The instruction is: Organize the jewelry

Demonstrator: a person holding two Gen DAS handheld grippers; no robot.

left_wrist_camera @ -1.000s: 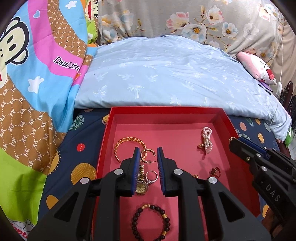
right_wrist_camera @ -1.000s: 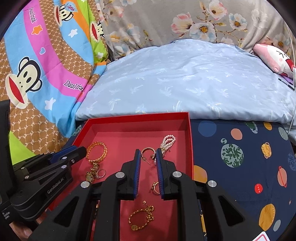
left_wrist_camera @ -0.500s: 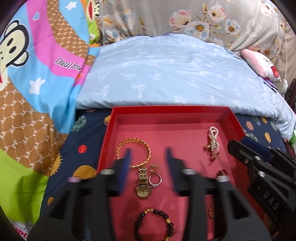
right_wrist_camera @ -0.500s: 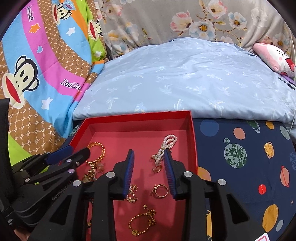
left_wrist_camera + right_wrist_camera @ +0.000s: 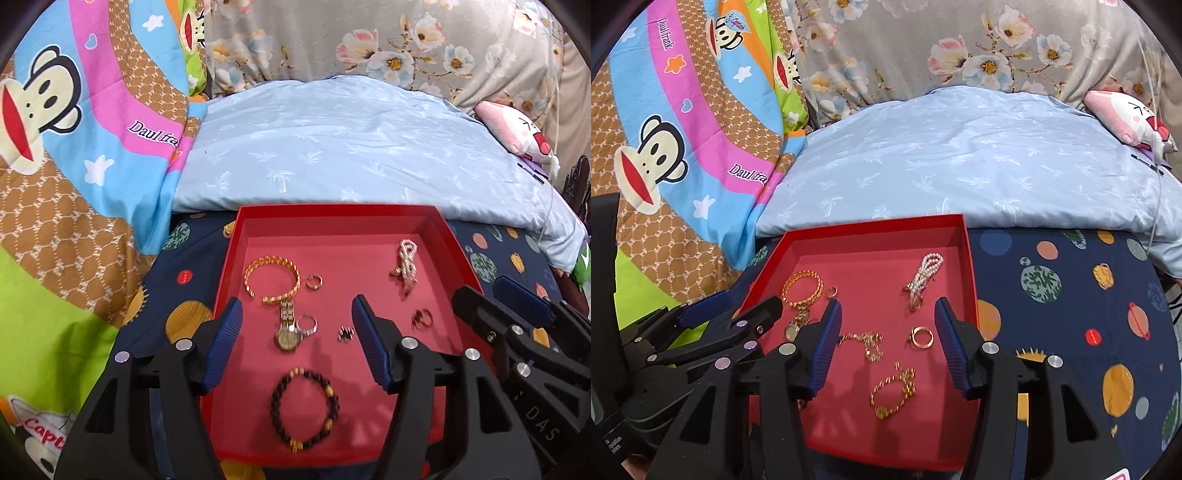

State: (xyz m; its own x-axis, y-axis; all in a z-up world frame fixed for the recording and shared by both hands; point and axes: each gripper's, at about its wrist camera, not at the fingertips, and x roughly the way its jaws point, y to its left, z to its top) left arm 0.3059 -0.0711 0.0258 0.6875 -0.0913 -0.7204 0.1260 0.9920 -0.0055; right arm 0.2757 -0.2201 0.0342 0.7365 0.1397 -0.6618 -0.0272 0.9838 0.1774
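Note:
A red tray lies on the bed with jewelry in it. In the left wrist view it holds a gold bangle, a small hoop earring, a gold watch, a silver ring, a pearl bracelet and a dark bead bracelet. My left gripper hovers above the watch, its jaws opening, nothing held. In the right wrist view my right gripper hangs over a gold ring and a gold chain, jaws opening, empty. A gold bracelet lies nearer.
A navy planet-print sheet lies under the tray. A pale blue pillow sits right behind it. A monkey-print blanket rises on the left, and a pink plush toy lies at the back right.
Both grippers have opened and drawn back and up from the tray. The hoop earrings once between their fingers now lie in the tray, one beside the bangle, one by the pearls.

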